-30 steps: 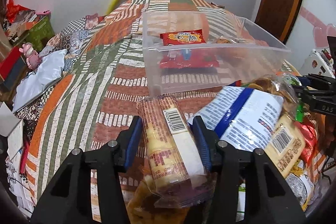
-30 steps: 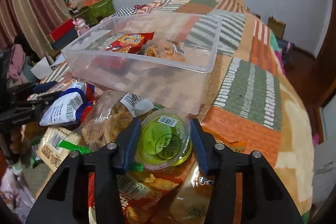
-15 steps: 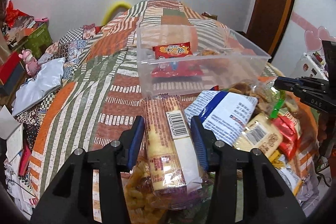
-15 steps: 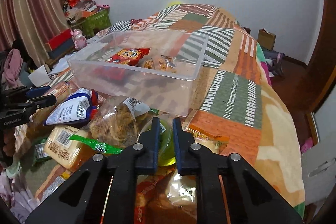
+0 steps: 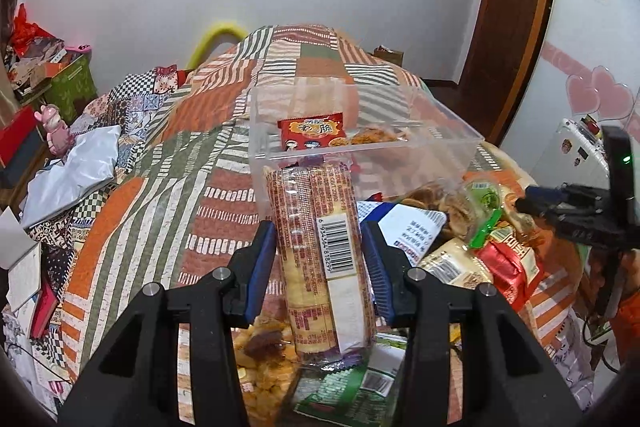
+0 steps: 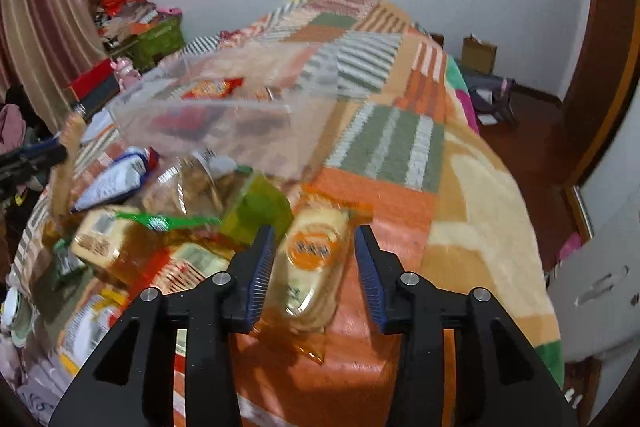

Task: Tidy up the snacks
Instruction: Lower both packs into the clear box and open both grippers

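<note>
The left gripper [image 5: 320, 259] pinches a long cracker pack [image 5: 318, 251] lifted above the snack pile – the clear bin [image 5: 360, 143] (a red packet [image 5: 312, 131] inside) lies beyond on the patchwork bed [image 5: 160, 195] – while the right gripper [image 6: 316, 263], jaws opening, straddles a yellow pastry packet [image 6: 312, 259].

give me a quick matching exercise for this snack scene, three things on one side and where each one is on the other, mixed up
Things:
1. wafer pack
2. red snack bag
3. bread packet

Places:
a. inside the clear bin
b. between the left gripper pads
c. on the bed between the right gripper pads

Pairs: 1-b, 2-a, 3-c
</note>
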Available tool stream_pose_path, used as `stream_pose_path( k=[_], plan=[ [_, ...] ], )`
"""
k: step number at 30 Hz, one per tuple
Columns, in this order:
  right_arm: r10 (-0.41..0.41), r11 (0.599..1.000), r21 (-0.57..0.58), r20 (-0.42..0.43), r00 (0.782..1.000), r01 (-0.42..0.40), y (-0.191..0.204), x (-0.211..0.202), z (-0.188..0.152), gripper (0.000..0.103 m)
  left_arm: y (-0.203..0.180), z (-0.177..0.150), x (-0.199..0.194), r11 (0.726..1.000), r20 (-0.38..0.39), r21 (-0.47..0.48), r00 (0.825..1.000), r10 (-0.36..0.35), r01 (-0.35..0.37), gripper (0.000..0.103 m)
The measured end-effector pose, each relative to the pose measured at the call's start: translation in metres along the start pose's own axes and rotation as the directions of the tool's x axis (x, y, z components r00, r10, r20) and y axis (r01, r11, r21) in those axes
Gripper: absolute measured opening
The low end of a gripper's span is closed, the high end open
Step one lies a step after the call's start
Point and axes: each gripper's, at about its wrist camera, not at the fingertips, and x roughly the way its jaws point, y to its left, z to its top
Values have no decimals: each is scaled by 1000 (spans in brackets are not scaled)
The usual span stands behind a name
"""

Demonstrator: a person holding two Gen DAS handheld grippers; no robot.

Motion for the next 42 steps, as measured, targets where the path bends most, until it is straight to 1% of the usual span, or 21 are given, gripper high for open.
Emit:
stream_pose_path(
  k=[1, 3, 4, 6, 9, 10, 11, 13, 15, 19, 24, 29, 35, 42],
  plan=[
    [4, 1000, 8, -16, 1000, -4, -1, 5, -2, 40, -1, 0, -1, 1000, 2, 3, 1000, 0, 0, 44],
    [24, 999, 22, -36, 999, -23, -2, 11, -4, 46, -4, 0, -2, 1000, 4, 9, 1000, -1, 1, 44],
    [27, 999, 29, -34, 999, -26, -2, 12, -5, 47, -5, 1, -2, 1000, 6, 11, 1000, 1, -1, 44],
    [31, 999, 34, -34, 999, -30, -2, 16, -5, 47, -6, 2, -2, 1000, 9, 13, 1000, 1, -1, 44],
    [60, 997, 51, -44, 997, -58, -4, 22, -4, 46, -7, 5, -3, 1000, 18, 7, 1000, -1, 1, 44],
    [67, 997, 46, -45, 997, -65, -3, 23, -4, 44, -6, 6, -3, 1000, 21, 5, 1000, -2, 2, 44],
    [84, 996, 41, -43, 996, -83, -2, 24, -4, 33, -6, 8, -3, 1000, 25, 3, 1000, -4, 4, 44],
    [82, 996, 35, -32, 996, -81, 0, 20, -6, 32, -7, 10, -3, 1000, 31, 1, 999, -6, 6, 43],
    [71, 997, 24, -11, 997, -71, 3, 15, -7, 24, -7, 12, -4, 1000, 38, 0, 999, -6, 6, 43],
    [54, 998, 24, 45, 998, -55, 3, -3, -2, 23, -5, 20, -5, 1000, 61, -1, 998, 1, -1, 43],
    [54, 998, 21, 127, 990, -57, 5, -28, 20, 23, 0, 37, -5, 1000, 90, -17, 996, -2, 3, 43],
    [82, 996, 1, 207, 975, -84, 13, -41, 48, 23, 4, 59, -3, 1000, 128, -29, 992, 3, 1, 43],
    [105, 994, -36, 242, 965, -100, 28, -30, 76, 23, 10, 86, 9, 999, 158, -40, 987, 23, -17, 42],
    [157, 987, -50, 220, 963, -150, 38, -2, 101, 23, 15, 111, 30, 998, 172, -34, 983, 58, -53, 42]
  ],
)
